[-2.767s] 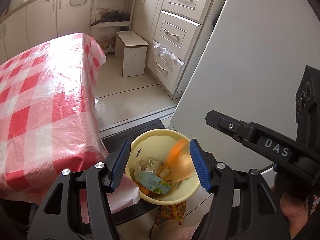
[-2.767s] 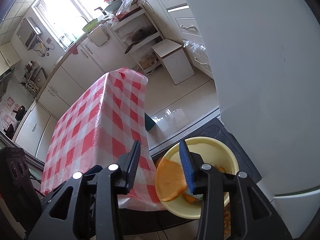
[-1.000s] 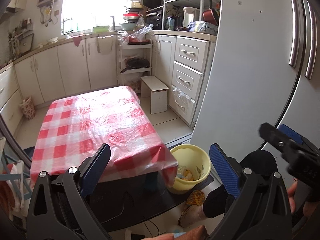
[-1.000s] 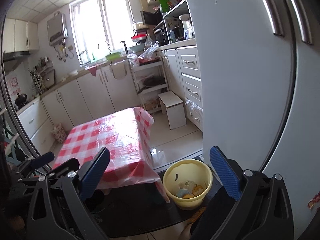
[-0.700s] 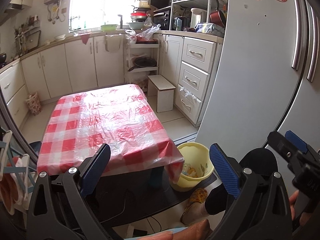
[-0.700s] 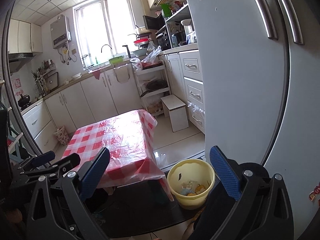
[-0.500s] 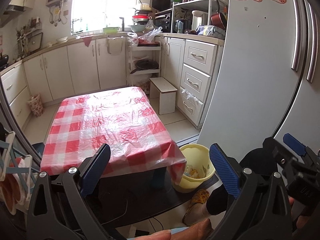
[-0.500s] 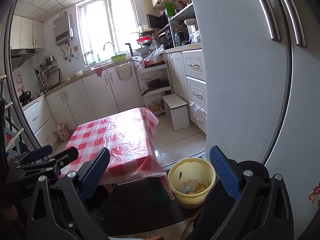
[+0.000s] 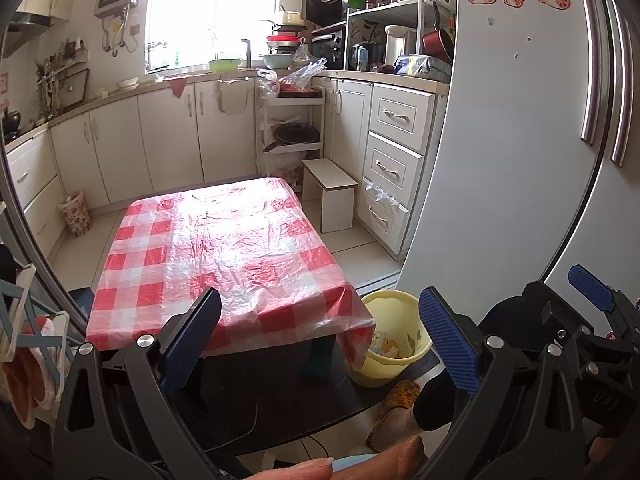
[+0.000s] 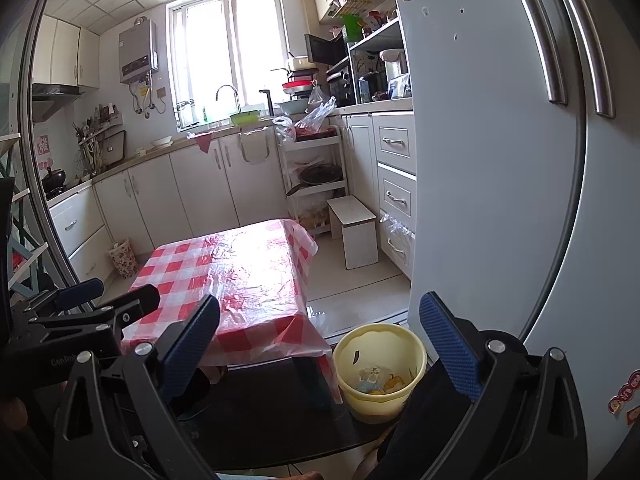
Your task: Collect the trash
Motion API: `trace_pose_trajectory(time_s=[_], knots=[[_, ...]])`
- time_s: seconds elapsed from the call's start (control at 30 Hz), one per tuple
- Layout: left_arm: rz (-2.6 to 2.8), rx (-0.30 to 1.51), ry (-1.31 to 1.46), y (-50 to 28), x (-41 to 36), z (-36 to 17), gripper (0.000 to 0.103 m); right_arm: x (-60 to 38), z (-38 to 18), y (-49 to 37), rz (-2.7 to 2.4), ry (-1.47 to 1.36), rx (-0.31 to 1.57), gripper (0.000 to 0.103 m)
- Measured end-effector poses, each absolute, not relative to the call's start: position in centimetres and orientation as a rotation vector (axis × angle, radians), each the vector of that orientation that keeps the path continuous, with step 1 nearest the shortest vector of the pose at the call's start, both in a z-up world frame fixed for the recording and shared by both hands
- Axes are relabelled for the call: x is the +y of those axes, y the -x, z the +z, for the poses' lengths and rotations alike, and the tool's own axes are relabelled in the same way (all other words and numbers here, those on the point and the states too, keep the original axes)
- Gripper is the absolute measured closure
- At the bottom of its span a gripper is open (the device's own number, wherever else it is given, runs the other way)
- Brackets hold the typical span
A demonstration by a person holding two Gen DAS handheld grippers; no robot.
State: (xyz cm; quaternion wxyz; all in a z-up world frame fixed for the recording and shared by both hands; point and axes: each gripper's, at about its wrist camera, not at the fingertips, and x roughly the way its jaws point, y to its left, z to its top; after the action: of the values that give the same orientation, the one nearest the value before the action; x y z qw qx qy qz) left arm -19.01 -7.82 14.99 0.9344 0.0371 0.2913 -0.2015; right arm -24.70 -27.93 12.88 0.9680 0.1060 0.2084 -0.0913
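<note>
A pale yellow plastic bucket stands upright on the dark floor mat, at the near right corner of the low table, just beside the overhanging cloth. Its mouth is uncovered. Inside, at the bottom, lies trash: crumpled pale wrappers and orange scraps, piled loosely.

The table cover is thin crinkly plastic film in red and white check, super glossy, throwing big white glare. The yellow bucket looks like smooth plastic with a soft sheen. Both grippers, left gripper and right gripper, are matt black with blue ribbed pads and shiny little metal screws. The fridge is smooth satin white with brushed metal handles. The floor tiles are glossy, and the stool is plain matt white board.
</note>
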Motion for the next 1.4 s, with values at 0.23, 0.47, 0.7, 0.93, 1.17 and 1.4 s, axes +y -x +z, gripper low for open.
trace_pose_trajectory(time_s=[0.23,0.47,0.7,0.93,1.17,1.4], knots=[[-0.411,0.593,-0.080,19.14,-7.93,15.03,0.008,-27.87,12.91,24.91,-0.187,-0.211,0.415,0.007],[-0.410,0.594,-0.076,19.18,-7.88,15.08,0.008,-27.86,12.92,24.92,-0.187,-0.206,0.417,0.007],[-0.411,0.593,-0.077,19.18,-7.88,15.11,0.008,-27.86,12.91,24.92,-0.187,-0.206,0.419,0.007],[-0.413,0.590,-0.079,19.23,-7.90,15.18,0.008,-27.93,12.98,24.94,-0.188,-0.207,0.418,0.007],[-0.413,0.590,-0.079,19.25,-7.90,15.15,0.008,-28.06,13.02,24.95,-0.188,-0.207,0.418,0.007],[-0.412,0.590,-0.079,19.27,-7.96,15.13,0.008,-28.22,13.06,24.99,-0.189,-0.209,0.418,0.007]])
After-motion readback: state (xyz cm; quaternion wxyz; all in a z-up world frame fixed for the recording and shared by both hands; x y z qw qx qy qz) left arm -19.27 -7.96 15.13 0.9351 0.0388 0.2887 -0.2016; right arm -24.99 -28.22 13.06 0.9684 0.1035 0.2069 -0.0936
